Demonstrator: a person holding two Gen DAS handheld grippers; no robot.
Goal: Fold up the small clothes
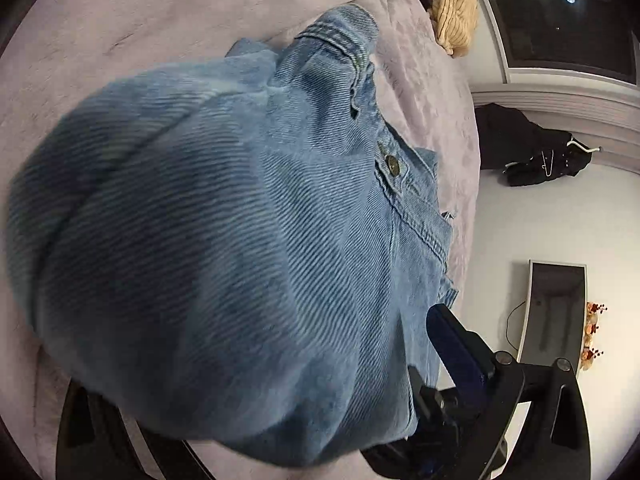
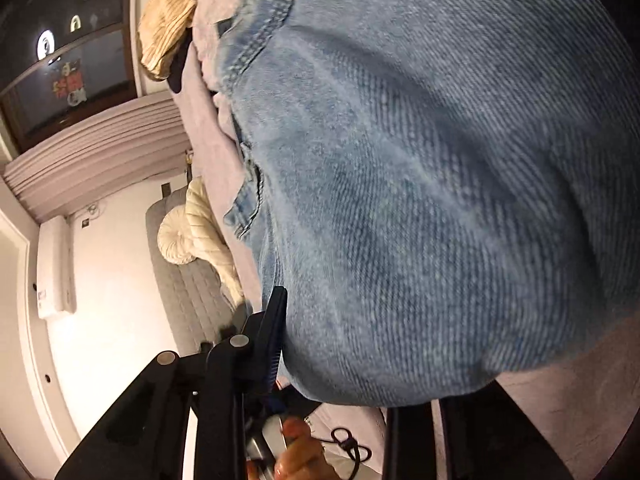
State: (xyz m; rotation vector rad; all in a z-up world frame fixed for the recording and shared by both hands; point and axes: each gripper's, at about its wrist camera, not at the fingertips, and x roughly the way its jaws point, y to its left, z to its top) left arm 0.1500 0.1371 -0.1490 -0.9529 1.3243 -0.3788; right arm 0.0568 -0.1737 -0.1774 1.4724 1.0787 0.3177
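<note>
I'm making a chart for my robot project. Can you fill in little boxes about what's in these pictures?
garment: blue denim shorts, bunched, metal button showing
surface: lilac blanket
left gripper: denim draped over it, one finger visible
right gripper: denim draped over it, grip not clear
background: yellow cloth, black clothing on floor
fold: unfinished

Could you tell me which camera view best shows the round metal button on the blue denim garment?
The left wrist view: the round metal button sits sharp on the blue denim garment. The right wrist view shows only denim, no button.
</note>
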